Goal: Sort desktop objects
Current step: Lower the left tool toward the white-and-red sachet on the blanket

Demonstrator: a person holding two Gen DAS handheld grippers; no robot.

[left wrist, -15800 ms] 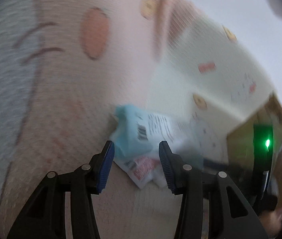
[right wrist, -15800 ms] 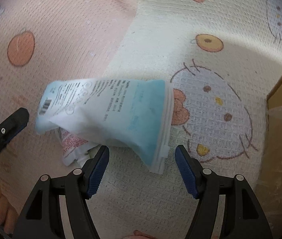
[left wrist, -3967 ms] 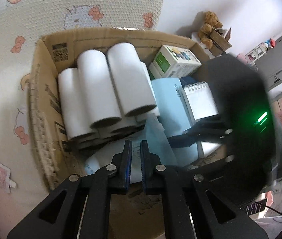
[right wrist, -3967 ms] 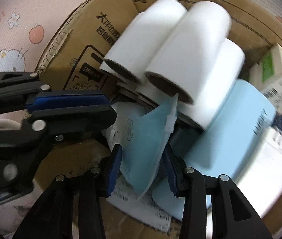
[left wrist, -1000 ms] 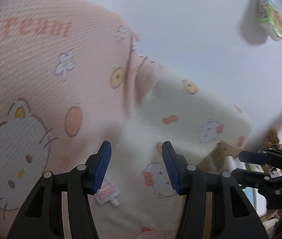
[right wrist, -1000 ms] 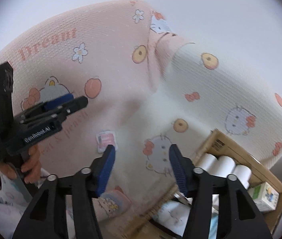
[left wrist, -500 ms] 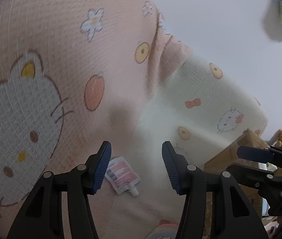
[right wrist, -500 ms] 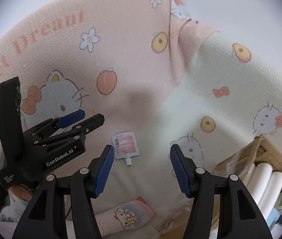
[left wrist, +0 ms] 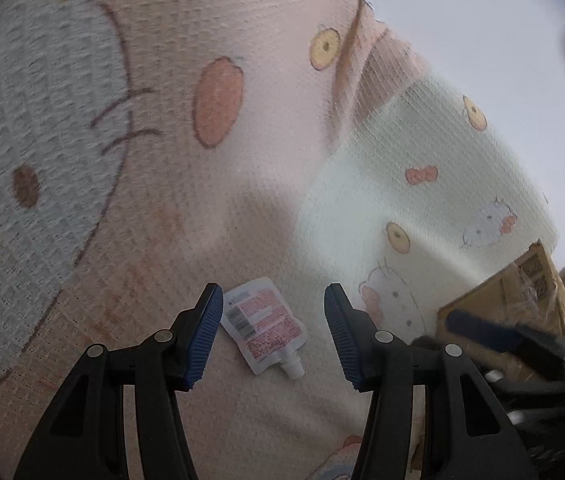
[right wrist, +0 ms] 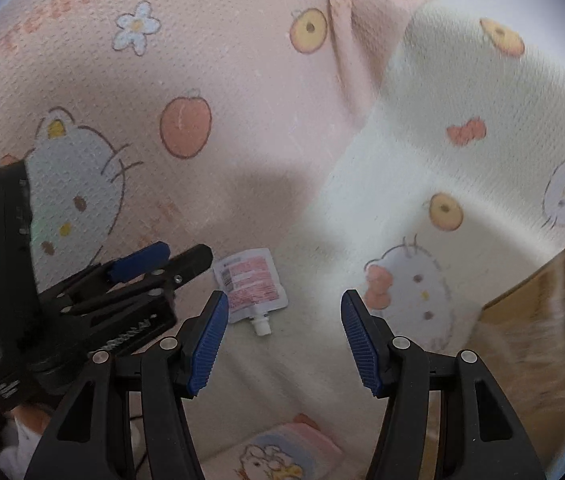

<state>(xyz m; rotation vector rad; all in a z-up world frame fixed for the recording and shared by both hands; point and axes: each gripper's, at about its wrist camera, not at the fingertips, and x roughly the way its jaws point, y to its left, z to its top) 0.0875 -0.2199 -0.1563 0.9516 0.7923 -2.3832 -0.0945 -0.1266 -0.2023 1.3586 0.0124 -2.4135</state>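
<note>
- Pink print marks the small spouted pouch (left wrist: 263, 322), lying flat on the cartoon blanket (left wrist: 162, 184) in the left wrist view, just ahead of the left gripper (left wrist: 273, 334), whose jaws gape wide and hold nothing. To lift it well, I'd straddle the pouch body, not the spout, and press into the soft cloth.
- Right wrist view: the right gripper (right wrist: 284, 338) also open and empty, the pouch (right wrist: 249, 285) ahead. Only here is the left tool (right wrist: 94, 300) seen from outside; the cardboard box (right wrist: 562, 280) sits right.

Pink and cream cartoon-print blanket (left wrist: 266, 208), plain white wall (left wrist: 482, 20) behind
</note>
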